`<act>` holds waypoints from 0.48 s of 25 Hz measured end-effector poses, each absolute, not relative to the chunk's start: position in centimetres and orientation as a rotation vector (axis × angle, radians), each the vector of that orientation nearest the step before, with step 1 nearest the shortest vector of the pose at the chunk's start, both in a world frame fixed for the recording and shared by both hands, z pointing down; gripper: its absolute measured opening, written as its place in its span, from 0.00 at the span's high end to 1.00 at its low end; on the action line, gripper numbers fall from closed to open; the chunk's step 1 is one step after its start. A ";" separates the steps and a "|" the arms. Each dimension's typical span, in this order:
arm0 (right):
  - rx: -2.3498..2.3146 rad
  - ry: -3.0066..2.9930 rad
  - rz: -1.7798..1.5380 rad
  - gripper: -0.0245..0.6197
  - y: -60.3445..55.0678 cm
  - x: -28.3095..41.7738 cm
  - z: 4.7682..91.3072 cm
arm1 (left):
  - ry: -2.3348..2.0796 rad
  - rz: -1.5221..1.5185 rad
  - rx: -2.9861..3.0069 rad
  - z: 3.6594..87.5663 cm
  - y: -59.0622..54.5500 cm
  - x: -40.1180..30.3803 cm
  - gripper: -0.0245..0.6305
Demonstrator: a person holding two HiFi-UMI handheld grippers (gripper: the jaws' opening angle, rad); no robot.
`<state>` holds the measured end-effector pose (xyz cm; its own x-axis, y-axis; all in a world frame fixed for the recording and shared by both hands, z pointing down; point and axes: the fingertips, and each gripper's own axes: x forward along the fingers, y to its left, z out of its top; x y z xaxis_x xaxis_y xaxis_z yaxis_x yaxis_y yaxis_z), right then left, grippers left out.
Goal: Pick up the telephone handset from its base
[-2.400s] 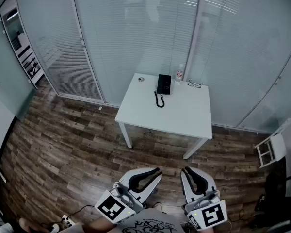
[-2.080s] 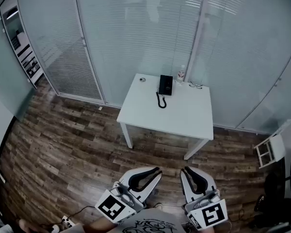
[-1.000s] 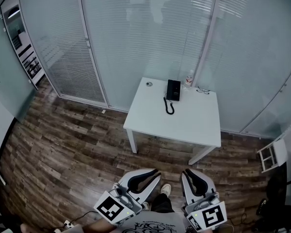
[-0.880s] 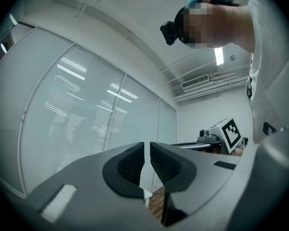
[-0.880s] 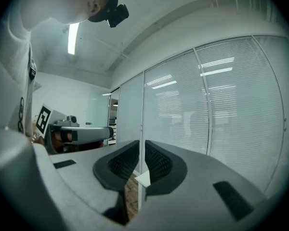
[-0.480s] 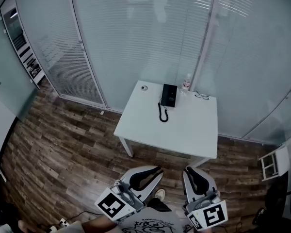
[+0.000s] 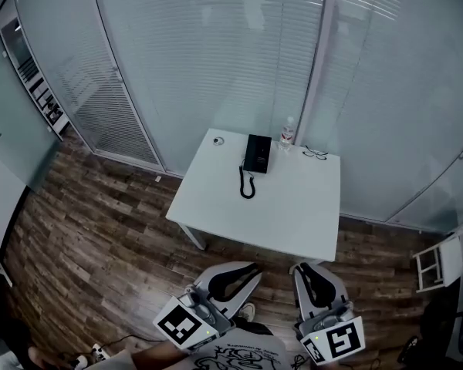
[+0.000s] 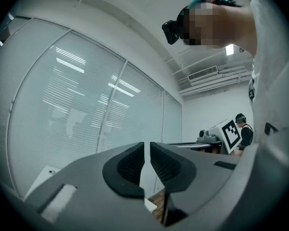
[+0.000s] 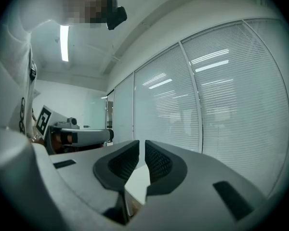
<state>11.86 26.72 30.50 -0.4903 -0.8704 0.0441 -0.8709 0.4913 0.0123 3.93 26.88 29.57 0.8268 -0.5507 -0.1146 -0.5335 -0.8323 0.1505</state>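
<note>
The black telephone lies at the far side of the white table, with the handset resting on its base and the coiled cord trailing toward me. Both grippers are low in the head view, well short of the table and over the wood floor. My left gripper has its jaws together with nothing between them. My right gripper looks the same, shut and holding nothing. The telephone is not visible in either gripper view.
A clear bottle, a pair of glasses and a small round object sit at the table's far edge. Glass walls with blinds stand behind the table. A white frame stands at the right, and shelves at the far left.
The table and telephone have grown larger and slid left in the head view as I walk toward them. Both grippers stay shut at the bottom of the view.
</note>
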 end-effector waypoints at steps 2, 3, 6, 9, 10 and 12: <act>1.553 -2.679 0.023 0.91 26.2 12.2 30.7 | -0.869 -0.221 2.887 30.0 26.3 4.4 0.91; 1.549 -2.681 0.027 0.91 25.9 12.3 30.8 | -0.871 -0.216 2.882 30.3 25.9 4.6 0.91; 1.541 -2.682 0.039 0.91 24.7 12.8 31.3 | -0.875 -0.220 2.876 30.6 24.6 5.2 0.91; 1.534 -2.683 0.048 0.91 23.3 12.8 31.7 | -0.884 -0.216 2.869 30.9 23.3 5.1 0.91; 1.531 -2.684 0.049 0.91 22.7 12.7 31.8 | -0.886 -0.213 2.866 31.1 22.7 5.1 0.91; 1.526 -2.684 0.049 0.91 21.4 12.5 31.8 | -0.883 -0.207 2.872 31.3 21.3 4.9 0.91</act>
